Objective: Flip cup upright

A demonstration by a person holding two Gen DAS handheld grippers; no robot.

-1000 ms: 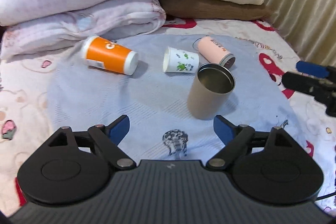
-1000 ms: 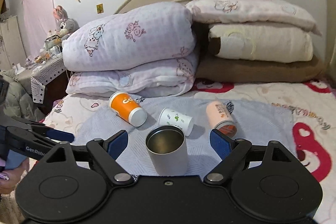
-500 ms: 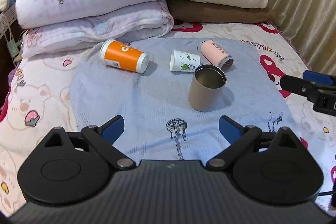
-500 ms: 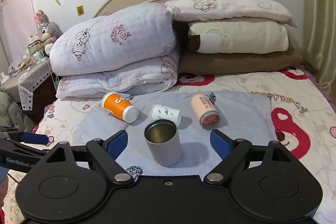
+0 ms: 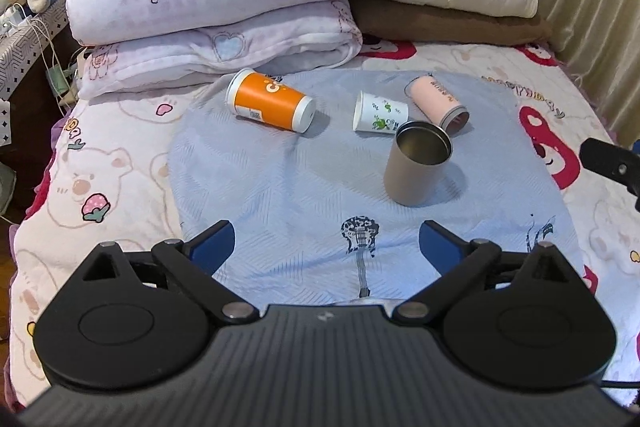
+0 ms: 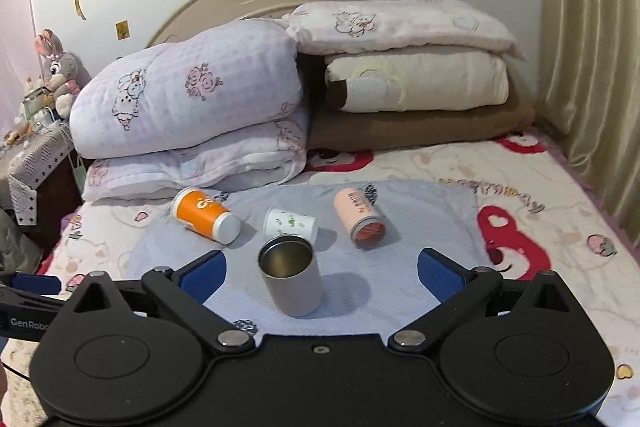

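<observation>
With the grey cup (image 5: 416,167) upright on the blue cloth (image 5: 280,187) and both grippers, left (image 5: 326,241) and right (image 6: 320,267), spread wide and empty short of it, the job looks finished unless the orange cup (image 5: 270,105), lying sideways beyond, comes next.

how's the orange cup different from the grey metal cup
The orange cup lies on its side; the grey metal cup stands upright, mouth up. The orange cup is printed and tapered; the grey one is plain and straight-walled. Both sit on the blue cloth, untouched.
</observation>
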